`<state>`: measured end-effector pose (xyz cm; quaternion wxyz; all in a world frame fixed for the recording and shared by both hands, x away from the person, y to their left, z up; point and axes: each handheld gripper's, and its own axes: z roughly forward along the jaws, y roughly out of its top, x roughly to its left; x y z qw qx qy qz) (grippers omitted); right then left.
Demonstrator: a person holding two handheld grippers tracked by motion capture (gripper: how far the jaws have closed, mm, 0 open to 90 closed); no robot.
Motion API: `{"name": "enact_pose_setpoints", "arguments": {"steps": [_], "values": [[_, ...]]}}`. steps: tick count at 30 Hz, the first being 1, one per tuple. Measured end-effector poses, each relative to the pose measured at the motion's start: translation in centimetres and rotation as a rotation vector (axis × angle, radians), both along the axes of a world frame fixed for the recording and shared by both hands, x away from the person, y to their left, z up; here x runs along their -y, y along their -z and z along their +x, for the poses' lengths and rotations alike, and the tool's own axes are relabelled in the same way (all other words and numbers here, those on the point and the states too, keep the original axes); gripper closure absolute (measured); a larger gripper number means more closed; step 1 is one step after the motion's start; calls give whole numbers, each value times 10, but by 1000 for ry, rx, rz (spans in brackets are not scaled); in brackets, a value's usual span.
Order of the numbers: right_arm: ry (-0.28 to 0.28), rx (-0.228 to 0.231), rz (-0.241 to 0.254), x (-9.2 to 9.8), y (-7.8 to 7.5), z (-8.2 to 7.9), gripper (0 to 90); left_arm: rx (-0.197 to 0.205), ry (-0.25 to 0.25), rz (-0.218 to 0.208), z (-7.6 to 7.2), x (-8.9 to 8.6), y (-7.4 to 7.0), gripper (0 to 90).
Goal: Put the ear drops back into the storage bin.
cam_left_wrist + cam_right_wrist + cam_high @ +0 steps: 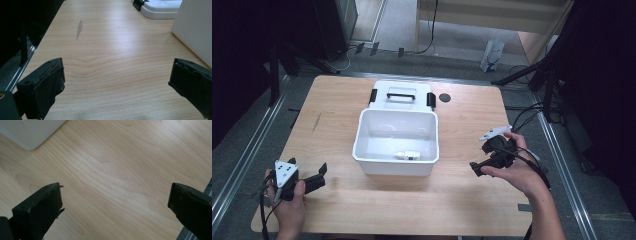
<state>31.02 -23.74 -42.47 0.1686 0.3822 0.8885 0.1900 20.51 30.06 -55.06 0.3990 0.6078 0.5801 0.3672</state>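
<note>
Left gripper (314,181) near bench (412,210) front edge, left of white box (396,145); jaws spread wide, nothing between them. Right gripper (484,160) right of box, jaws likewise released. Small white bottle (407,155) lies on its side inside box, against near wall. Lid (402,95) flat behind box. Likely next: reach in from above, clear near rim, pinch bottle across its middle.

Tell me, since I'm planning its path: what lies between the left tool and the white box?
Bare wooden table. In the high view, nothing sits between the left tool and the white box; the left gripper view shows bare wood too.
</note>
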Motion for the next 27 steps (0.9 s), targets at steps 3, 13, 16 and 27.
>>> {"name": "enact_pose_setpoints", "arguments": {"steps": [3,13,16,27], "values": [[28,9,16,8,7,-5,0,0,0,1,0,0,0,5],[157,103,126,47,45,-30,0,1,1,8,0,1,0,5],[185,119,160,54,57,-38,0,1,1,9,0,1,0,5],[269,206,287,79,89,-66,0,3,0,16,0,2,0,5]]}}
